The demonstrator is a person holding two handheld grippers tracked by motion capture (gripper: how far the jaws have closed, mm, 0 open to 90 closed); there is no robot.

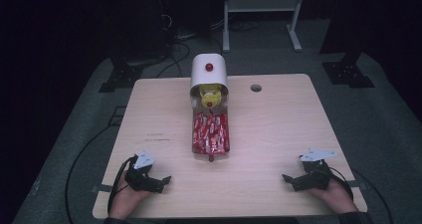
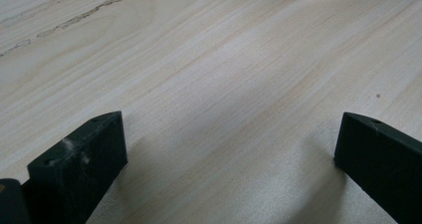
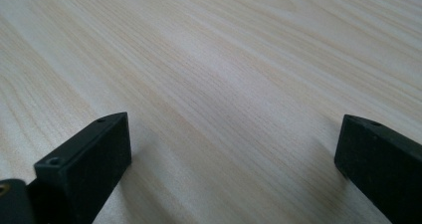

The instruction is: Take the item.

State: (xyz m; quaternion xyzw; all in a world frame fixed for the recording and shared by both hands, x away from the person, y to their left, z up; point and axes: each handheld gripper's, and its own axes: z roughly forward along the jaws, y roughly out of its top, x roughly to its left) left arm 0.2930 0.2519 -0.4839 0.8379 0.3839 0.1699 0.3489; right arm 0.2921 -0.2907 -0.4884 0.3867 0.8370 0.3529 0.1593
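- While both my grippers, left [image 1: 160,181] and right [image 1: 290,180], rest on the near bench [image 1: 278,129] with fingers apart, nothing is begun.
- Next I'd likely reach far toward the dispenser [image 1: 209,74] and its red packets [image 1: 211,130].

You sit in a dark lab: a lone wooden table [image 1: 278,129] on grey carpet [image 1: 378,114], cables [image 1: 171,52] and stand feet [image 1: 348,72] around it.

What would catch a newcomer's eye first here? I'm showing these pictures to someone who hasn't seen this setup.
Probably the clear tray of red packets at mid-table, pulled out from a white round-topped box with a red knob at the far edge. Next, the two black grippers resting near the front corners of the wooden table: the left gripper and the right gripper, both open and holding nothing.
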